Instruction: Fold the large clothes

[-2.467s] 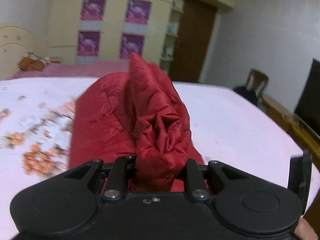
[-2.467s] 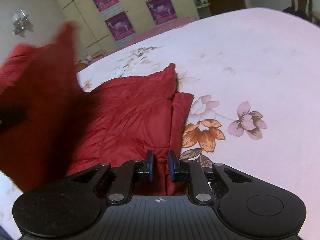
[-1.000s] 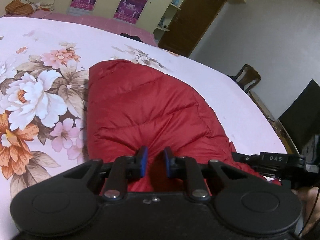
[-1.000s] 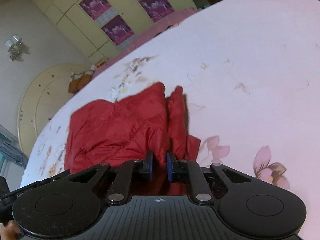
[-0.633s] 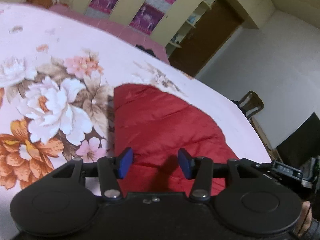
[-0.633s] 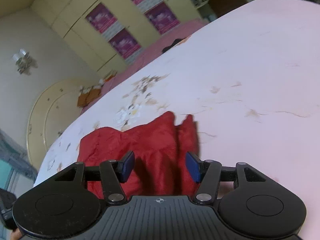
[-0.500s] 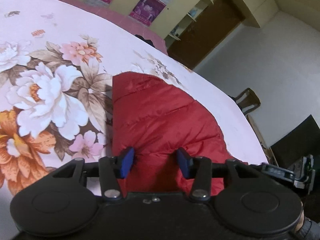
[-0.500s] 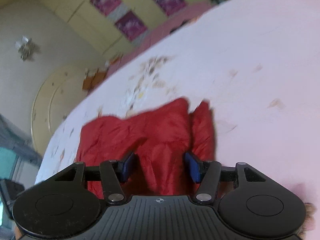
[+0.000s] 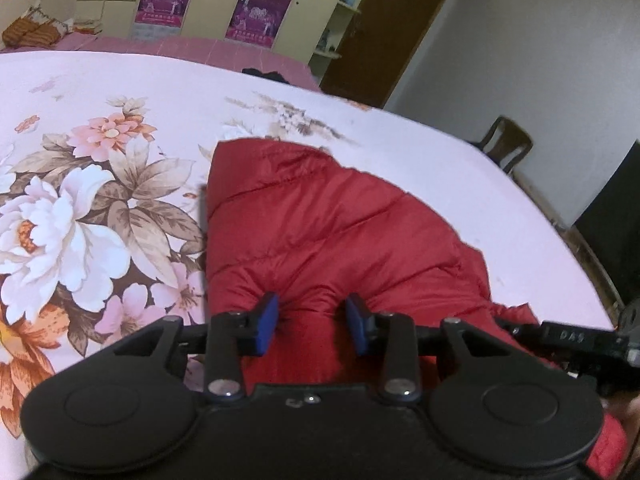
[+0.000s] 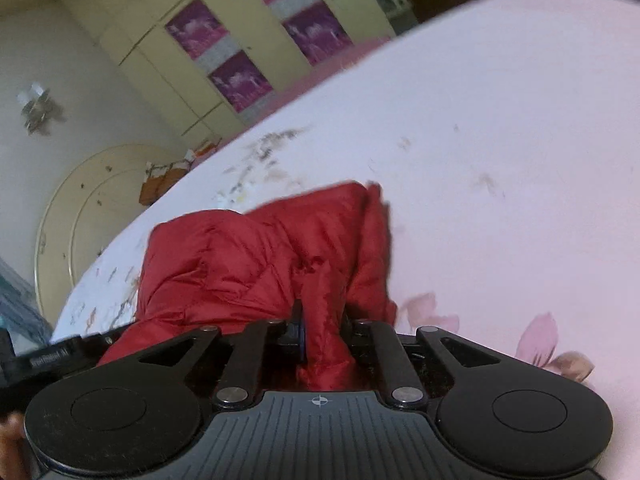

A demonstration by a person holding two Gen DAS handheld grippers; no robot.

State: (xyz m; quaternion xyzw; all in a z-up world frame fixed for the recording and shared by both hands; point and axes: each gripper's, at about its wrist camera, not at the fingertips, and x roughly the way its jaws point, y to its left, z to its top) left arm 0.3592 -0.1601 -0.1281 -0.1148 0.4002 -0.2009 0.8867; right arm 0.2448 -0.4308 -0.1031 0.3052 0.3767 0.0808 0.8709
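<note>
- The red puffy jacket [image 9: 320,232] is lying folded on the pink flowered bed sheet [image 9: 80,208].
- The left gripper [image 9: 314,322] is sitting over the near edge of the jacket with its blue pads [image 9: 267,322] spread wide, squeezing nothing.
- Only the left view is showing the big white flower, a wooden chair [image 9: 506,148] and a brown door [image 9: 384,28].
- The right gripper [image 10: 323,334] is pinching a bunch of the jacket [image 10: 248,264] between its closed fingers.
- Only the right view is showing that pinched bunch and a round cream headboard [image 10: 80,208].
</note>
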